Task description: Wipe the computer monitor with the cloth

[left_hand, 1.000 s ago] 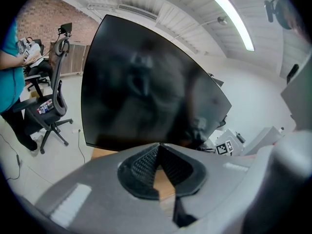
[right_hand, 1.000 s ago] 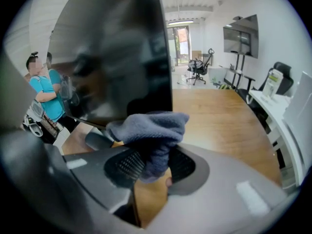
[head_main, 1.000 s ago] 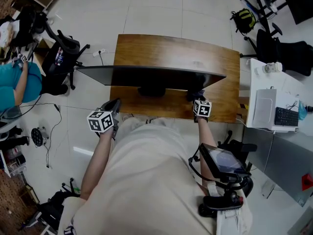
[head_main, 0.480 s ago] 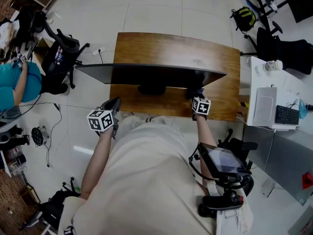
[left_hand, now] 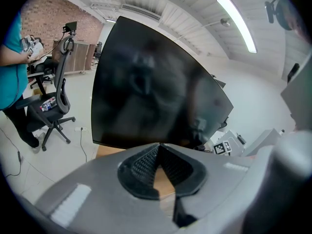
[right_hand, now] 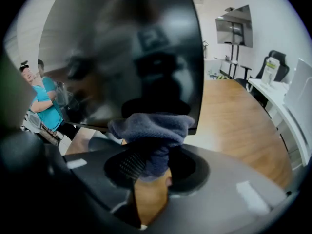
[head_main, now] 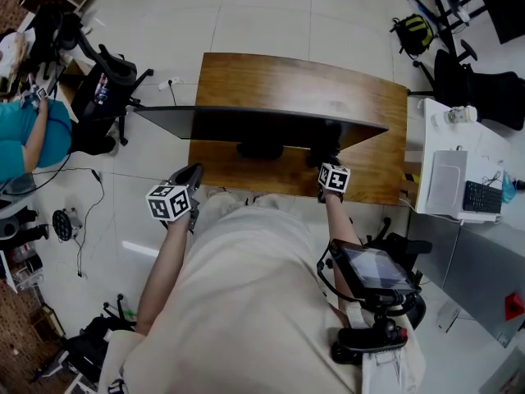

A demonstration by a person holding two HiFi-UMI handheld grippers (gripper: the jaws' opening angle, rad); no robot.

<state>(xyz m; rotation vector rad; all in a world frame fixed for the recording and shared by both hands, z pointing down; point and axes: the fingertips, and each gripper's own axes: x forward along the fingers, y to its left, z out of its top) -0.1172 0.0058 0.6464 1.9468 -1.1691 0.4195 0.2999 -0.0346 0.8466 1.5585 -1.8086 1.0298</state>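
Observation:
The dark monitor (head_main: 262,123) stands on a wooden desk (head_main: 303,80), seen from above as a thin black band. Its screen (right_hand: 126,57) fills the right gripper view. My right gripper (head_main: 326,159) is at the screen's lower right part, shut on a blue-grey cloth (right_hand: 152,130) that bunches out of the jaws up against the glass. My left gripper (head_main: 189,174) hangs off the desk's front left corner, away from the screen. In the left gripper view its jaws (left_hand: 160,150) are shut with nothing between them, and the monitor (left_hand: 146,91) rises ahead.
An office chair (head_main: 107,80) and a seated person in teal (head_main: 33,138) are at the left. A white side table (head_main: 459,167) with a keyboard stands at the right, with a black chair (head_main: 484,93) and a backpack (head_main: 410,33) beyond it.
My right gripper has slid a little to the left along the screen's lower edge with the cloth. The left gripper has stayed where it was.

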